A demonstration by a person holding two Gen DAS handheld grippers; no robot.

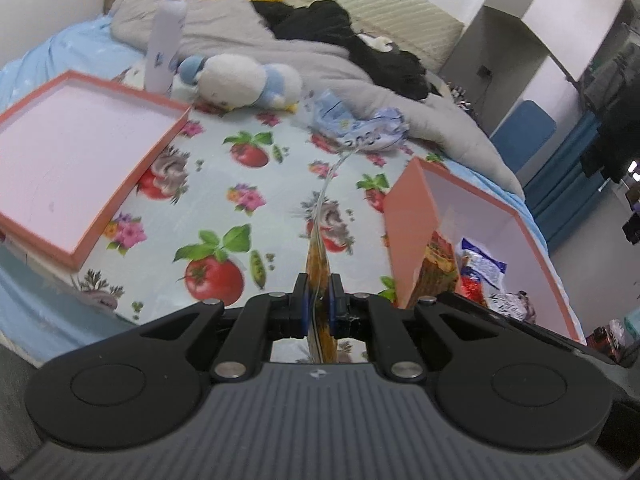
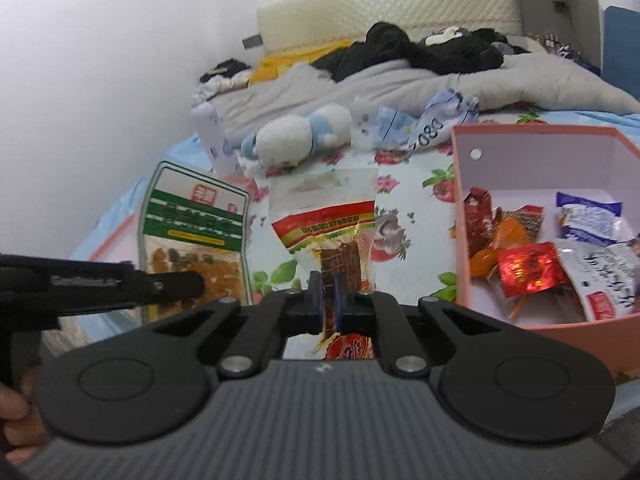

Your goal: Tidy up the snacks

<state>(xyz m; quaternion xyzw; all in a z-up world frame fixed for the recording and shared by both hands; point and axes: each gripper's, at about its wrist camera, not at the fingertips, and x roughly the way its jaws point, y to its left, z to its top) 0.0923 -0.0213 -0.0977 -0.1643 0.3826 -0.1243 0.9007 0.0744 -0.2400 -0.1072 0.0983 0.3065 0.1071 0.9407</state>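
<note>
My left gripper (image 1: pixel 319 294) is shut on a thin snack packet (image 1: pixel 318 240), seen edge-on in the left wrist view. In the right wrist view that same green-labelled packet of orange pieces (image 2: pixel 196 232) hangs upright at the left, with the left gripper (image 2: pixel 188 282) clamped on its lower part. My right gripper (image 2: pixel 330 300) is shut on a clear packet with a red-and-green label and brown strips (image 2: pixel 328 220), held above the cloth. The open salmon box (image 2: pixel 536 132) to the right holds several wrapped snacks (image 2: pixel 528 268). It also shows as the salmon box (image 1: pixel 408 232) right of the left gripper.
The box's lid (image 1: pixel 80 152) lies open side up at the left on a tomato-and-flower cloth (image 1: pixel 240 208). Behind are a plush toy (image 1: pixel 240 80), a white bottle (image 1: pixel 166 48), a crumpled blue-white wrapper (image 1: pixel 360 128), a grey blanket and dark clothes. A hand (image 2: pixel 12 420) shows at bottom left.
</note>
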